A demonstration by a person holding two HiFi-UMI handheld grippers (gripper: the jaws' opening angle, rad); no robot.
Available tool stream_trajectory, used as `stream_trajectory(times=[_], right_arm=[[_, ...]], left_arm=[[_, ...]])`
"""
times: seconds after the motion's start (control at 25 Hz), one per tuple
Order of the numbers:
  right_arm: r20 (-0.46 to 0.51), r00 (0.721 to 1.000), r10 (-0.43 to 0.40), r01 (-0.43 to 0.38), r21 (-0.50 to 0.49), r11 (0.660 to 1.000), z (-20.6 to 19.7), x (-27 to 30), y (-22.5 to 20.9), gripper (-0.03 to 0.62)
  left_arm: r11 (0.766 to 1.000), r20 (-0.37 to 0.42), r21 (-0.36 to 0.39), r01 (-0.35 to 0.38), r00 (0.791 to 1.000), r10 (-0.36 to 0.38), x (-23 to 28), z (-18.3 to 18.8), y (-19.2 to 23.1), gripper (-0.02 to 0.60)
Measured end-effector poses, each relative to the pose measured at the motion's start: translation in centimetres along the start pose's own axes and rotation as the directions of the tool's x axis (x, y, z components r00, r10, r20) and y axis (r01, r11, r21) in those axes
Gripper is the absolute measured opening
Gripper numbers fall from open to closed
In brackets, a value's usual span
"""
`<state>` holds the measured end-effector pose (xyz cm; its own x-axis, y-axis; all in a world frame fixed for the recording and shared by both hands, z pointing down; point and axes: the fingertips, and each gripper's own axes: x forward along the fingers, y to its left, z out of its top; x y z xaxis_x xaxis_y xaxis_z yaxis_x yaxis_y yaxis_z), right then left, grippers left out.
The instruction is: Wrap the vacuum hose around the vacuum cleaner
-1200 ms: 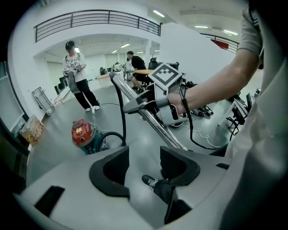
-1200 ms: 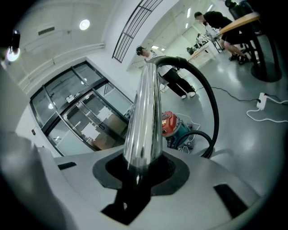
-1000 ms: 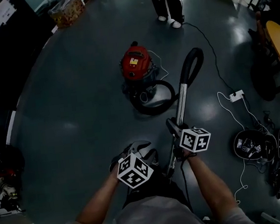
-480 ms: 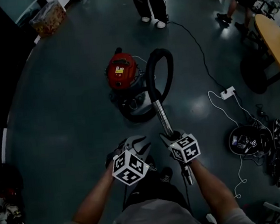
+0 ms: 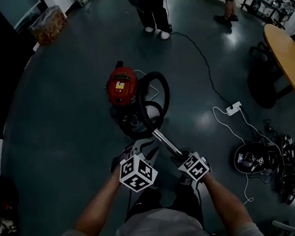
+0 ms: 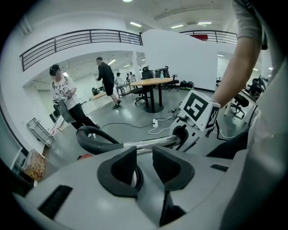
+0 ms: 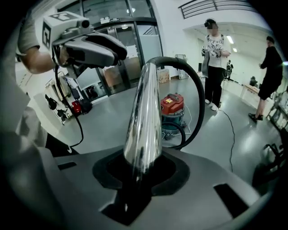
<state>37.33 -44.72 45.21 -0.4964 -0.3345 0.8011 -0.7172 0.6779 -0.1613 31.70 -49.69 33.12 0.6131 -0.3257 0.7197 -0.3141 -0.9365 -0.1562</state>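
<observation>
Head view, vacuum cleaner (image 5: pixel 122 87): red-topped, standing upright out in the middle of the dark floor (image 5: pixel 59 124), well clear of its edges
Head view, vacuum hose (image 5: pixel 166 93): black; it rises in a loop just beside the cleaner on the right and joins a chrome tube (image 5: pixel 166 143) that slants back toward the person
Head view, right gripper (image 5: pixel 182 157): clamped on the near end of the chrome tube
Head view, left gripper (image 5: pixel 140 148): just beside the tube on its left, with no visible contact with tube or hose
Head view, surroundings: a white power strip (image 5: pixel 234 108) with its cable lies right of the cleaner; a heap of black gear (image 5: pixel 267 157) sits near the floor's right edge; a round wooden table (image 5: pixel 288 58) stands at that same edge; two people (image 5: pixel 154 9) stand at the far edge
Left gripper view, jaws: parted, with nothing between them; the tube and the right gripper cross behind them
Right gripper view, jaws: closed around the chrome tube, which rises from between them; the hose arcs from its top toward the red cleaner beyond
</observation>
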Motion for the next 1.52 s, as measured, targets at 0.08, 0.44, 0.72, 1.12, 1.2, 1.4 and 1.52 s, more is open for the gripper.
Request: stream_trajectory(times=[0.08, 0.44, 0.72, 1.12, 1.2, 1.4, 1.52], right_arm=[[-0.033, 0.999, 0.013, -0.015, -0.047, 0.999, -0.8, -0.6, -1.4, 0.11], [-0.205, 0.972, 0.111, -0.179, -0.347, 0.921, -6.2, -5.0, -9.8, 0.11], [-0.267, 0.958, 0.107, -0.236, -0.516, 0.824, -9.0, -6.5, -16.3, 0.11], [-0.383, 0.923, 0.029, -0.32, -0.726, 0.609, -11.8, -5.9, -21.2, 0.11], [-0.402, 0.916, 0.017, -0.339, -0.748, 0.57, -11.9, -5.3, -21.8, 0.11], [-0.448, 0.894, 0.001, -0.396, -0.788, 0.471, -12.2, -2.9, -23.1, 0.11], [-0.463, 0.886, -0.013, -0.419, -0.815, 0.401, -12.0, -0.4, -24.6, 0.11]], left_arm=[[1.0, -0.013, 0.006, -0.007, 1.0, 0.007, 1.4, 0.8, 0.2, 0.118], [0.999, -0.154, -0.001, -0.054, 0.987, 0.053, 10.7, 5.7, -2.1, 0.12], [0.995, -0.25, -0.077, -0.067, 0.967, 0.046, 16.2, 7.5, -4.4, 0.126], [0.987, -0.324, -0.162, 0.002, 0.944, -0.055, 19.3, 4.8, -6.5, 0.173], [0.984, -0.327, -0.173, 0.043, 0.94, -0.099, 20.4, 4.1, -7.1, 0.209], [0.978, -0.353, -0.173, 0.12, 0.919, -0.176, 23.7, 1.3, -8.1, 0.235], [0.976, -0.359, -0.175, 0.13, 0.915, -0.187, 26.1, -0.9, -7.6, 0.233]])
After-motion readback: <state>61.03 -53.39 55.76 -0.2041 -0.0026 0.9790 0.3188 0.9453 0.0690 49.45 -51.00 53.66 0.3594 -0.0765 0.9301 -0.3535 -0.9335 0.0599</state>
